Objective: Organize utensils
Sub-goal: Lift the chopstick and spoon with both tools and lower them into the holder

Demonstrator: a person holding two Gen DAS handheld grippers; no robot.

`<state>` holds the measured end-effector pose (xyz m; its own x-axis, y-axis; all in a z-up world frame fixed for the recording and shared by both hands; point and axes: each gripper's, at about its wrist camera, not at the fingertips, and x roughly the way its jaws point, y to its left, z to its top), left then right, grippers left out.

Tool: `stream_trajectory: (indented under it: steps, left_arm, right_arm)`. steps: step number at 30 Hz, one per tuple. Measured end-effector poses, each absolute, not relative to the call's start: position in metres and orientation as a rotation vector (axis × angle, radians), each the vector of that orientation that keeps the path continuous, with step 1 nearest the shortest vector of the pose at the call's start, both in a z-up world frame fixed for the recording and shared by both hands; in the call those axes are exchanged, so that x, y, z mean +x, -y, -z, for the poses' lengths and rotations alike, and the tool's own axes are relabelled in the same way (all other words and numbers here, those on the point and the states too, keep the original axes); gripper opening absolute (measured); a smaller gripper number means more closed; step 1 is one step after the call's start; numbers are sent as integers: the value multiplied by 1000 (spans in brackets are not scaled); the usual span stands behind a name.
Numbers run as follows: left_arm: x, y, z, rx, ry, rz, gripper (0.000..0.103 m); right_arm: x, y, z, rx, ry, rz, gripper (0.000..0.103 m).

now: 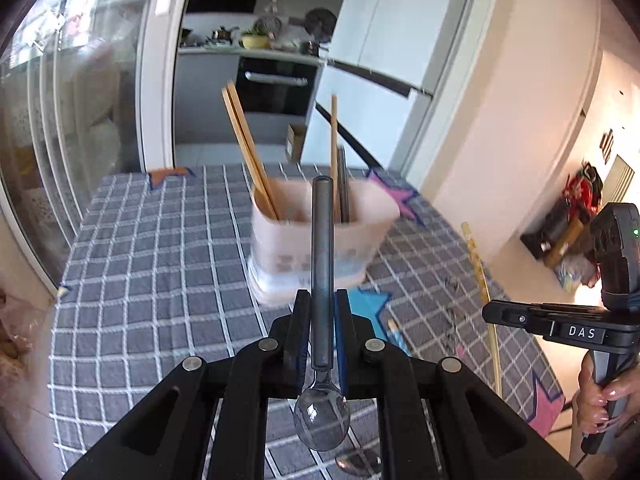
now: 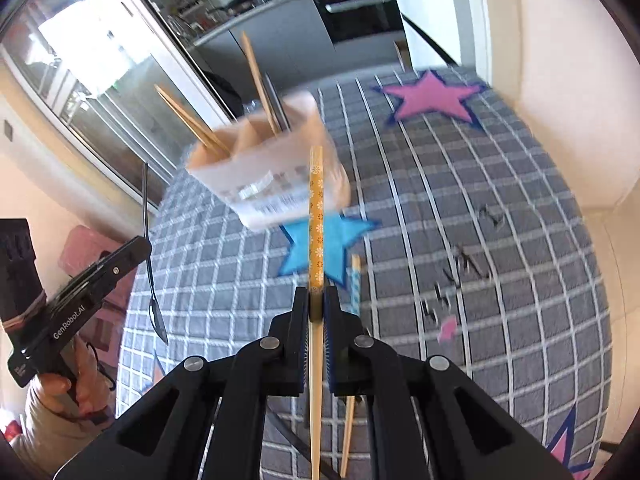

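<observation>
Writing I can read: "DAS" on a little plate on the right hand-held gripper (image 1: 486, 314), seen from the left wrist view; "GenRobot.AI" down the side of the left hand-held gripper (image 2: 149, 249), seen from the right wrist view. The holder has a printed label too, but it's too blurred to read.
Left hand-held gripper: clamped on a dark clear plastic spoon (image 1: 322, 292) – handle pointing forward toward the holder, bowl back near the camera.
Right hand-held gripper: pinched tight on a chopstick with an orange flowery top (image 2: 315, 216), tip end running back under the camera.
Holder: pale pink utensil holder (image 1: 320, 240) standing on the table (image 1: 152, 264), with wooden chopsticks (image 1: 248, 148) leaning out of the left compartment and one more stick plus a dark utensil in another.
Table: grey checked cloth with a blue star (image 2: 316, 246) and a pink star (image 2: 430, 98).
Only in the right view: a second chopstick with a blue patterned top (image 2: 354, 284) lying on the cloth just beside the blue star – plus the left hand's fingers around its handle.
Only in the left view: the right hand (image 1: 600, 396) gripping its handle, and a green light on that unit.
</observation>
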<state>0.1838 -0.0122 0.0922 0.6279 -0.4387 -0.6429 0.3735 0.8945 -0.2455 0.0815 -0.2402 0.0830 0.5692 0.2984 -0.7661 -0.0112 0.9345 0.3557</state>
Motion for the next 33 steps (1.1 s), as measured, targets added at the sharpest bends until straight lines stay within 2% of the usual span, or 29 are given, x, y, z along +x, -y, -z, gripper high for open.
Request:
stream_trajectory:
  steps: [17,33]
  left_arm:
    - [284,27,-158,-148,-564,439,43]
    - [335,47,-118,-148,-484,374,43]
  right_arm:
    - [199,221,-179,289,-704,-245,8]
    - [267,204,-170,174,-493,-180,8]
